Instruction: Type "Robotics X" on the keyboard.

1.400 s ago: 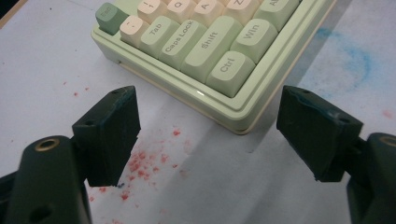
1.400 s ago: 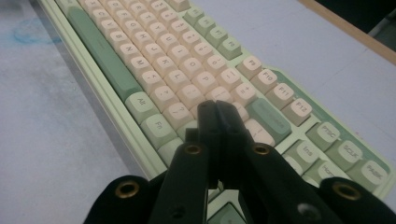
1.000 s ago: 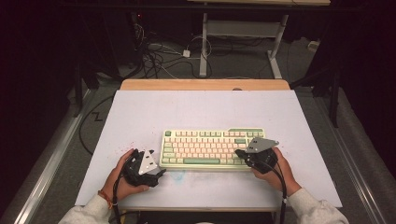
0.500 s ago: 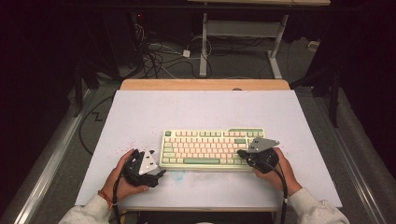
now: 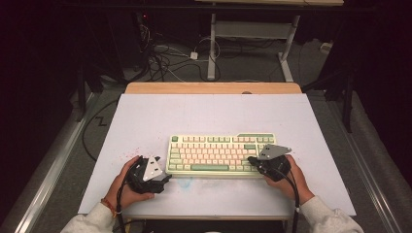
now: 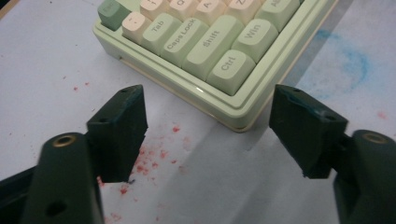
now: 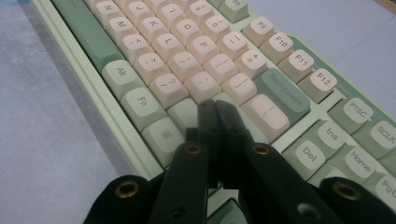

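A pale green keyboard point(image 5: 221, 155) with cream and green keys lies on the white mat point(image 5: 204, 116). My left gripper point(image 5: 164, 175) rests by the keyboard's near left corner. In the left gripper view, my left gripper point(image 6: 208, 100) is open, and its jaws have just been closing a little. The keyboard's point(image 6: 205, 51) Ctrl corner sits ahead of the gap, and nothing is pressed between the pads. My right gripper point(image 5: 252, 160) lies over the keyboard's right end. Seen along its own jaws, my right gripper point(image 7: 217, 105) is shut on nothing, its tips just above the keys of the keyboard point(image 7: 187, 60) below Backspace.
Red specks point(image 6: 149, 154) and a blue smudge point(image 6: 355, 60) mark the mat near the keyboard's left corner. A wooden table edge point(image 5: 214, 88) borders the mat at the back. Cables point(image 5: 165, 58) and a metal desk frame point(image 5: 212, 48) stand on the floor beyond.
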